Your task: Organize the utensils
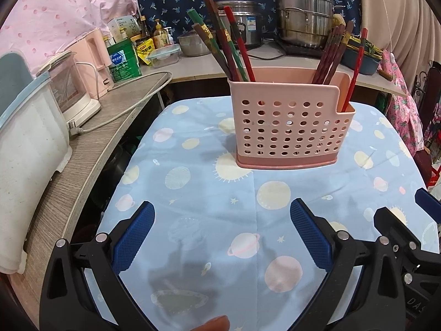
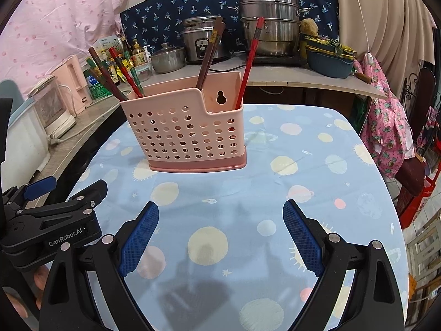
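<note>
The left gripper [image 1: 222, 235] holds its blue fingers [image 1: 136, 237] spread wide with nothing between them, above the surface's [image 1: 193, 149] near edge. The right gripper [image 2: 220, 235] beside it is equally wide and empty. Toward the far edge stands the pink perforated utensil holder [image 1: 286, 127], with chopsticks [image 1: 231, 52] upright inside.

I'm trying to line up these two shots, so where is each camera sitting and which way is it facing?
Left wrist: on the left tongs, facing the pink utensil holder; own blue pads, a fingertip, right tongs at right edge.
Right wrist: on the right tongs, facing the holder from its right; left tongs at left edge.
Shared: holder, chopsticks, tablecloth, steel pots.
</note>
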Demonstrator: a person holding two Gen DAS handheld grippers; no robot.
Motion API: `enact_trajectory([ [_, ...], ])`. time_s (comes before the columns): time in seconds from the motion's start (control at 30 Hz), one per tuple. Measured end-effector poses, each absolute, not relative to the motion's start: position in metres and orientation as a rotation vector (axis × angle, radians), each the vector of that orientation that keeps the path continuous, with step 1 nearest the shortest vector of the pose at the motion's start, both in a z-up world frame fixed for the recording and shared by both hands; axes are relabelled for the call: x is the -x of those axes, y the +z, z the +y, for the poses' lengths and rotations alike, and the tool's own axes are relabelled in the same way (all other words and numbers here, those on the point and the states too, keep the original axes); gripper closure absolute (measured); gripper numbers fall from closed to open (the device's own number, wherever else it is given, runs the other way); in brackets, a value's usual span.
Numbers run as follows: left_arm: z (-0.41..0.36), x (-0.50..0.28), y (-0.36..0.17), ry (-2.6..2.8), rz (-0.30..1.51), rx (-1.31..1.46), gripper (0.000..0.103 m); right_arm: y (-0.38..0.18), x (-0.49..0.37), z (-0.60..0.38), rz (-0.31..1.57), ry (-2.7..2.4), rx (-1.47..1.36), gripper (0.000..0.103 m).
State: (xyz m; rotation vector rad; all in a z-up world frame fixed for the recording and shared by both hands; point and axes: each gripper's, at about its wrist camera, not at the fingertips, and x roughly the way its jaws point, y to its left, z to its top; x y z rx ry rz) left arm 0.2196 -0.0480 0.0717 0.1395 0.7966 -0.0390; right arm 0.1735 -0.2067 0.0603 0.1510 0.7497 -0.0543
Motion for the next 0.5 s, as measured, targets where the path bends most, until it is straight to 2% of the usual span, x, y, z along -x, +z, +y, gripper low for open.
enact_trajectory([
  [0.5, -0.054, -0.237, 0.070, -0.043, 0.789, -0.143, 0.009, 0.054, -0.192, -0.210, 0.758, -0.055, -0.156, 0.015],
])
